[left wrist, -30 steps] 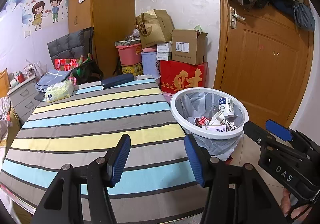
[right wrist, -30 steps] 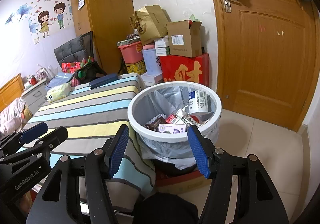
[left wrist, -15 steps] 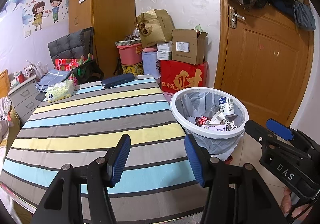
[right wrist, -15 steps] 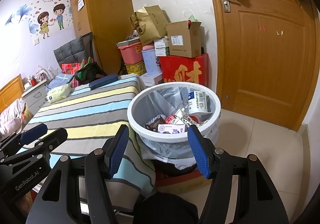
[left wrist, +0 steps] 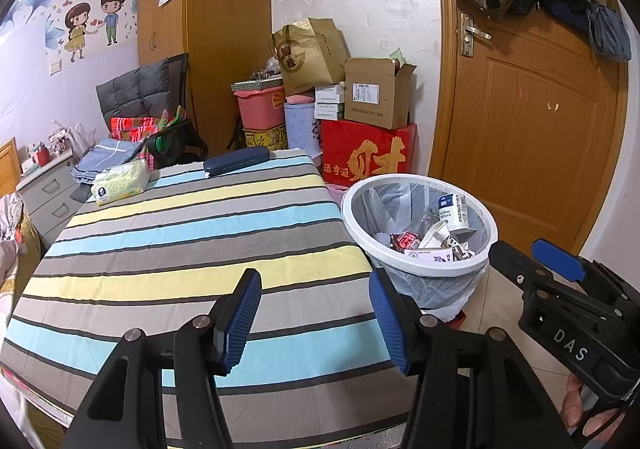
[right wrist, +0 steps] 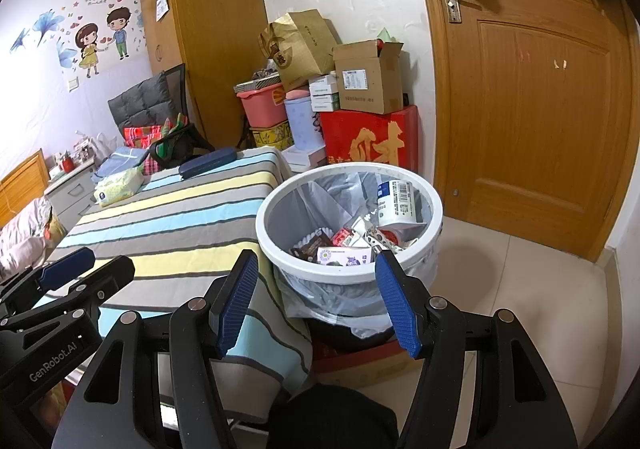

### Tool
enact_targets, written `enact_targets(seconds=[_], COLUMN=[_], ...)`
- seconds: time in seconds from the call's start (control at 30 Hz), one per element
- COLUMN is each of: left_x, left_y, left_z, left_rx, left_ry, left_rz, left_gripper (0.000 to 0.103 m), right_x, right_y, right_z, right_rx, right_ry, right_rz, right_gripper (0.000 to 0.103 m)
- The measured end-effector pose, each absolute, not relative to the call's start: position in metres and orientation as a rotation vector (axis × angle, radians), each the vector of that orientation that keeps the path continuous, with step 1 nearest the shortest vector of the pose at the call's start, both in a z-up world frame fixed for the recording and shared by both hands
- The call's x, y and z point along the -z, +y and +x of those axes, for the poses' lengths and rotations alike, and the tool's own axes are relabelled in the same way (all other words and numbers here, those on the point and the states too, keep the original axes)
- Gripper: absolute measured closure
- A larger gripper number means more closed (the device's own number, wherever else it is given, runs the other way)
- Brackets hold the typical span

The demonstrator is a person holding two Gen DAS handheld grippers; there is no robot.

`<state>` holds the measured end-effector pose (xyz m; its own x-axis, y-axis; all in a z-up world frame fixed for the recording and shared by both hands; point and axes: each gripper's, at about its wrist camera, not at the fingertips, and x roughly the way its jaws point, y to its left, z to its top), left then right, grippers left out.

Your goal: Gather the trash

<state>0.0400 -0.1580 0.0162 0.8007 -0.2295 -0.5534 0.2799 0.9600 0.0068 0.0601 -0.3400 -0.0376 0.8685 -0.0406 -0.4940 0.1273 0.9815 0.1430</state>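
The trash (right wrist: 352,245), a heap of wrappers, small cartons and a labelled white cup, lies inside the white-rimmed bin (right wrist: 280,249) lined with a pale plastic bag; in the right wrist view the bin sits just beyond and between the tips of the right gripper (right wrist: 316,303), whose blue-padded jaws stand apart with nothing between them. In the left wrist view the same bin (left wrist: 424,269) lies ahead and to the right of the left gripper (left wrist: 314,319), which hovers over the striped cloth of the counter (left wrist: 180,249), likewise released and empty. The right gripper (left wrist: 560,289) appears at the right edge of that view, with fingers of a hand (left wrist: 576,405) on its grip below. Far ahead of the left gripper, at the counter's far edge, rest a dark blue case (left wrist: 236,160) and, further left, a pack of tissues (left wrist: 120,181). Beyond the bin stand a red box (right wrist: 368,141), a cardboard box (right wrist: 368,83) upon it, and a wooden door (right wrist: 540,109) to the right.
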Motion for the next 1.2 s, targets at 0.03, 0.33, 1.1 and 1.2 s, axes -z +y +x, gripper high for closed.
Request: enact_targets(seconds=[0.03,0.33,1.1,1.2], left_x=[-0.0163,-0.0162,-0.0144,-0.0145], left_y=[-0.1583,-0.1571,-0.1529,-0.153], left_z=[0.0405,0.0402,0.04,0.0399], left_rx=[0.274,0.272,0.271,0.267], left_ry=[0.582,0.582,0.59,0.59], left_rz=[0.091,0.091,0.084,0.082], left_gripper=[0.047,0.047,0.047,0.047], right_x=[0.0377,0.0374,0.0379,0.0379], right_y=[-0.3403,-0.3397,-0.3358,-0.3357], right_z=[0.0599,0.0601,0.0593,0.0595], right_rx=[0.089,0.086,0.085,0.085], right_ry=[0.513,0.512,0.509,0.51], right_rz=[0.173,0.176,0.175,0.176], right_gripper=[0.041,0.041,0.04,0.04])
